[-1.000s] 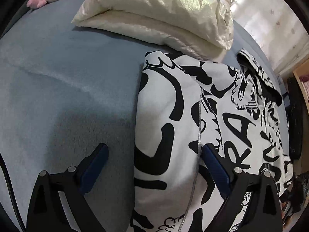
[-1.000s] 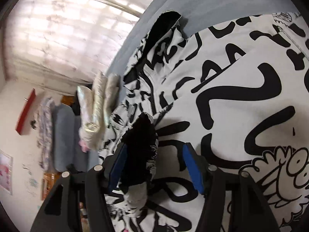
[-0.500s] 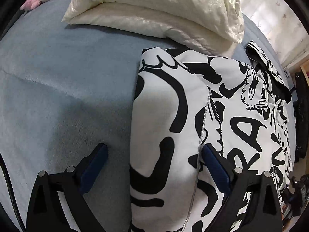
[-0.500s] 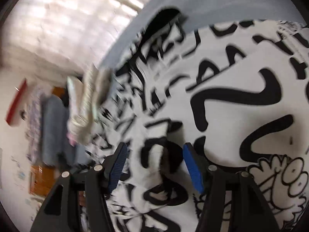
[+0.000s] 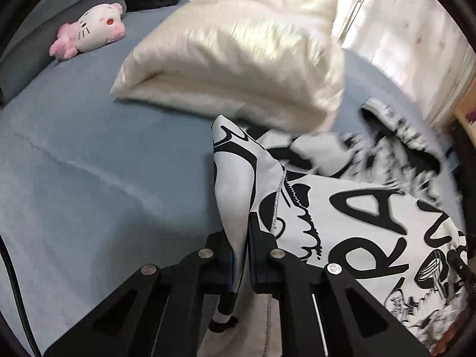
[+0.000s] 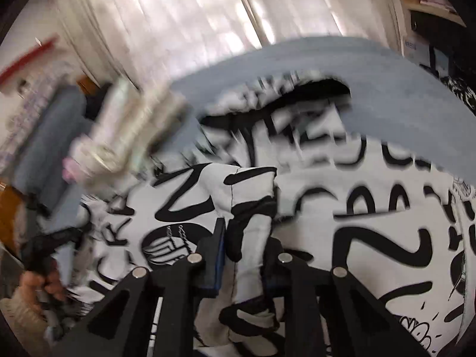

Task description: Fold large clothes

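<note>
A large white garment with black graffiti print (image 5: 357, 208) lies partly folded on a blue-grey bed (image 5: 89, 178). My left gripper (image 5: 242, 238) is shut on the garment's folded left edge and lifts it into a ridge. In the right wrist view the same garment (image 6: 372, 238) fills the lower half, blurred by motion. My right gripper (image 6: 247, 244) is shut on a bunched fold of the garment that stands up between the pads. The black inside of the hood (image 6: 312, 89) shows at the far end.
A cream satin pillow (image 5: 238, 59) lies just beyond the garment. A pink and white plush toy (image 5: 92, 29) sits at the far left of the bed. Curtains (image 6: 208, 15) hang behind. The other hand with its gripper (image 6: 38, 267) shows at lower left.
Both grippers were open over the garment; now both have shut on folds of it and lifted the fabric. Both views have swung, with motion blur.
</note>
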A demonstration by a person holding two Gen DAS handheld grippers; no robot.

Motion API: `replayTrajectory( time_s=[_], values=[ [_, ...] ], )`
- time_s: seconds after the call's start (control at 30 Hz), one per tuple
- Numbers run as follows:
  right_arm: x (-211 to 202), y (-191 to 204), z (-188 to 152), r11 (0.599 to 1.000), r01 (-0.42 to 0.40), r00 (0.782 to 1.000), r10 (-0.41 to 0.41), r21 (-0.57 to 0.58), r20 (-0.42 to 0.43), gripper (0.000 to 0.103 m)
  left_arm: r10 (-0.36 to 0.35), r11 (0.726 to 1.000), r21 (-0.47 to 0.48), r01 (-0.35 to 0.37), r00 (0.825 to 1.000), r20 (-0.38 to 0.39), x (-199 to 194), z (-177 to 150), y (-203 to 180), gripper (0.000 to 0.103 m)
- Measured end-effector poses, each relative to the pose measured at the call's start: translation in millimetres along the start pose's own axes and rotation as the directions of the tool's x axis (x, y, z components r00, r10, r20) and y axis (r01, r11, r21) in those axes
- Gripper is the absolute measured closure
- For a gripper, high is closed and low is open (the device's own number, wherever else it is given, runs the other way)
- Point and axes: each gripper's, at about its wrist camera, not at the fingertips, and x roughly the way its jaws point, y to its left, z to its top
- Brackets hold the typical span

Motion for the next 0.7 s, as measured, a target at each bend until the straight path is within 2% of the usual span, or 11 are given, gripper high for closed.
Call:
replayTrajectory(
  time_s=[0.1, 0.13, 0.17, 0.2, 0.23, 0.27, 0.37, 0.47, 0.53, 0.63, 0.7],
  values=[
    [32.4, -10.8, -17.0, 0.998, 0.067, 0.989, -0.065, 0.012, -0.130, 0.078, 0.039, 0.998, 0.048, -0.039, 0.999, 0.001, 11.1, -5.9, -7.0, 0.088],
    [28.2, -14.2, -17.8, 0.997, 0.059, 0.992, -0.054, 0.040, -0.116, 0.074, 0.041, 0.998, 0.047, -0.041, 0.999, 0.000, 9.1, -5.4, -7.5, 0.081],
    [23.5, -17.5, -17.3, 0.995, 0.069, 0.991, -0.061, 0.069, -0.118, 0.063, 0.035, 0.998, 0.043, -0.034, 0.999, -0.009, 5.3, -4.2, -8.0, 0.076],
    [16.8, -22.2, -16.1, 0.991, 0.089, 0.990, -0.076, 0.101, -0.122, 0.058, 0.024, 0.999, 0.045, -0.023, 0.999, -0.024, 1.2, -3.1, -8.5, 0.062],
    [11.4, -24.6, -15.9, 0.989, 0.097, 0.990, -0.084, 0.113, -0.115, 0.058, 0.016, 0.999, 0.048, -0.015, 0.999, -0.034, -3.0, -2.9, -9.5, 0.050],
    [-0.2, -26.3, -17.0, 0.987, 0.109, 0.991, -0.099, 0.118, -0.091, 0.058, 0.003, 0.999, 0.052, -0.001, 1.000, -0.031, -14.5, -5.6, -5.0, 0.049],
    [-29.0, -17.7, -21.4, 0.986, 0.148, 0.989, -0.148, 0.077, -0.009, 0.058, -0.055, 0.996, 0.067, 0.054, 0.998, 0.027, -46.5, -13.5, -2.1, 0.049],
    [-47.1, 11.9, -28.9, 0.993, 0.114, 0.992, -0.114, -0.005, 0.047, 0.058, -0.106, 0.990, 0.096, 0.101, 0.993, 0.054, -69.3, -27.1, -14.8, 0.050],
    [-45.5, 36.1, -32.6, 0.998, 0.051, 0.998, -0.049, -0.044, 0.029, 0.058, -0.110, 0.987, 0.123, 0.105, 0.993, 0.033, -71.6, -42.0, -29.4, 0.071],
    [-26.6, 72.7, -44.0, 0.993, 0.008, 1.000, -0.010, -0.116, -0.020, 0.058, -0.101, 0.982, 0.158, 0.104, 0.995, -0.025, -60.5, -70.2, -51.0, 0.074],
    [-10.6, 86.8, -54.7, 0.985, 0.016, 0.998, -0.027, -0.172, -0.060, 0.058, -0.041, 0.978, 0.201, 0.047, 0.999, -0.035, -50.9, -89.3, -58.8, 0.074]
  ],
)
